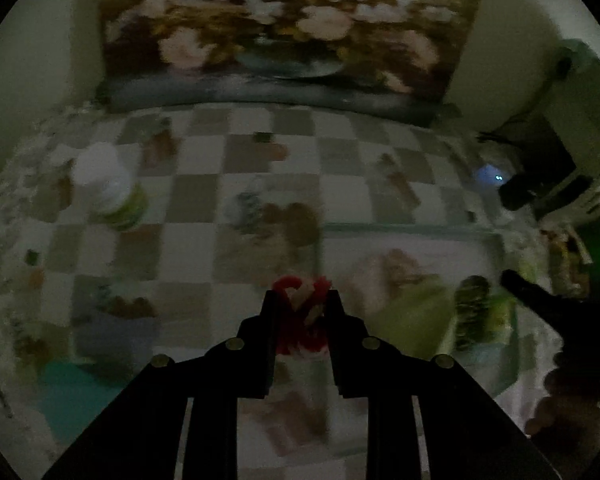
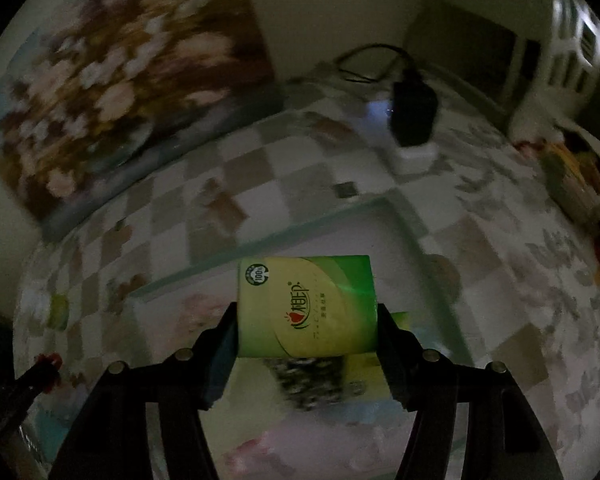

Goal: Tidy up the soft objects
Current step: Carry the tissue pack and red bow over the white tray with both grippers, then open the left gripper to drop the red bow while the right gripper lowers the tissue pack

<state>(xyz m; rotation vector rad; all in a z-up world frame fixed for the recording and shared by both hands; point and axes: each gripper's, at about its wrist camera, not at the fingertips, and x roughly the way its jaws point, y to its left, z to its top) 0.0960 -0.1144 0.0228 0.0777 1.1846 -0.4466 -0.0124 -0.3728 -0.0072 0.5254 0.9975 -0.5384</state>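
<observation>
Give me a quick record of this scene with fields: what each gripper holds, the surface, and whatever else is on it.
left hand-held gripper: shut on a red and white soft item
right hand-held gripper: shut on a green tissue pack
surface: checkered cloth
tray: pale, shallow, under the tissue pack
other: white bottle standing on the cloth; floral picture against the wall
image quality: dim and blurred
</observation>
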